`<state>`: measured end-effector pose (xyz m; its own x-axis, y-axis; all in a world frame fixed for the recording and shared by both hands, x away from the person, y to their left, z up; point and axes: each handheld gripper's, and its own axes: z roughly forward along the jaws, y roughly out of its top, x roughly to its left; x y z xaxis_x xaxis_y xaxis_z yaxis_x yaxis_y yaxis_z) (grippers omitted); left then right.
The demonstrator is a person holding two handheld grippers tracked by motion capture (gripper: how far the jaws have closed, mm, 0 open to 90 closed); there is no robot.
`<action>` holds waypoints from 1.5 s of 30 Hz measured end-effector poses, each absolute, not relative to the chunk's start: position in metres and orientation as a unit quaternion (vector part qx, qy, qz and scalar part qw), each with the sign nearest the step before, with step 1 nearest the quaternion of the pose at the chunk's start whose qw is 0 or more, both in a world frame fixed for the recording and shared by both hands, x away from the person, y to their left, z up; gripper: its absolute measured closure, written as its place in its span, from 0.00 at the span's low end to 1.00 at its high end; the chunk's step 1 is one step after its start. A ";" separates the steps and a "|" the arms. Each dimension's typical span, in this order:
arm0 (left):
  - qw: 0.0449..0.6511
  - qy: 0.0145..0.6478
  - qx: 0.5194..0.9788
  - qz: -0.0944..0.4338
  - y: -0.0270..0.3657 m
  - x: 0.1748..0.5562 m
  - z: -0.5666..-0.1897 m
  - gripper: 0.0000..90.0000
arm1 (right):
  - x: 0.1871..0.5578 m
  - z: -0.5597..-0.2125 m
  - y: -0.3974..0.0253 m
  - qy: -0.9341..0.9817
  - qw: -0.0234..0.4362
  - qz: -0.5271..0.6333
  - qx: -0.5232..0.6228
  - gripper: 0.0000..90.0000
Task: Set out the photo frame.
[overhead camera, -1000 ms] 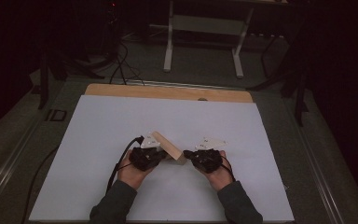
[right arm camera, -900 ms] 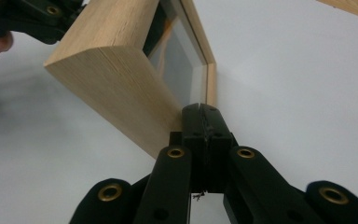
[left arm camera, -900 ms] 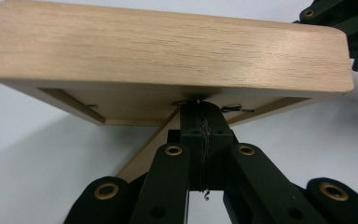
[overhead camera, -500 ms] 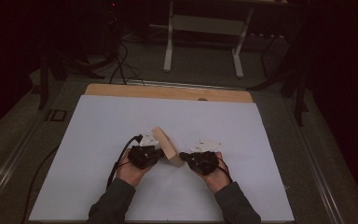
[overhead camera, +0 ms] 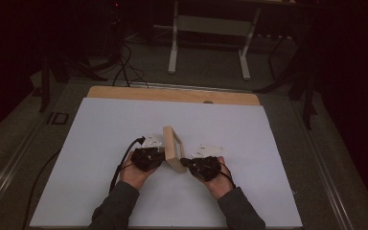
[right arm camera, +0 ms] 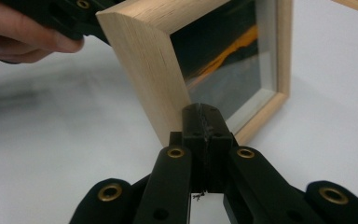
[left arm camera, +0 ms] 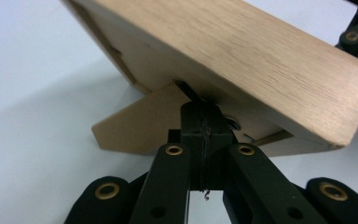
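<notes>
Picture frame (overhead camera: 173, 148) stands tilted on the white table (overhead camera: 100, 129), near the middle and a little toward the near edge, between our two hands. In the left gripper view we see its wooden back and a cardboard easel leg (left arm camera: 135, 126) folded out beneath it. In the right gripper view we see the glazed front (right arm camera: 228, 60) with its light wood border.

The left tongs (left arm camera: 200, 122) are pressed together with their tips at the slot under the back panel; whether they pinch a tab there we cannot tell. The right tongs (right arm camera: 204, 127) are pressed together against the lower edge of the frame's front corner, and we cannot tell whether they hold anything.

We judge these risks:

- The frame leans on a thin leg. If either tongs push sideways, the leg may fold and the frame may fall flat, glass down.
- The right tongs bear near the glass edge. Excess force could chip or scratch it.
- The left tongs work in a narrow slot. A slip there could tear the cardboard leg.
- The table is smooth, so the frame may slide toward the near edge when released.
</notes>
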<state>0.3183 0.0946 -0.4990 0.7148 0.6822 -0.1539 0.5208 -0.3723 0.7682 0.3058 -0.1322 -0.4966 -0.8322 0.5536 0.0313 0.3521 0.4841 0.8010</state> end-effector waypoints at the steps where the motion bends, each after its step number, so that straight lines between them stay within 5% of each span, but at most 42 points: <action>1: 0.426 0.367 0.822 0.093 0.095 0.319 -0.499 1.00 | 0.306 -0.497 -0.132 0.853 0.115 0.434 0.266 1.00; 16: 0.435 0.377 0.814 0.081 0.100 0.325 -0.503 0.99 | 0.307 -0.496 -0.124 0.856 0.111 0.433 0.261 1.00; 45: 0.456 0.398 0.789 0.107 0.137 0.281 -0.494 0.50 | 0.313 -0.496 -0.145 0.852 0.119 0.428 0.277 0.87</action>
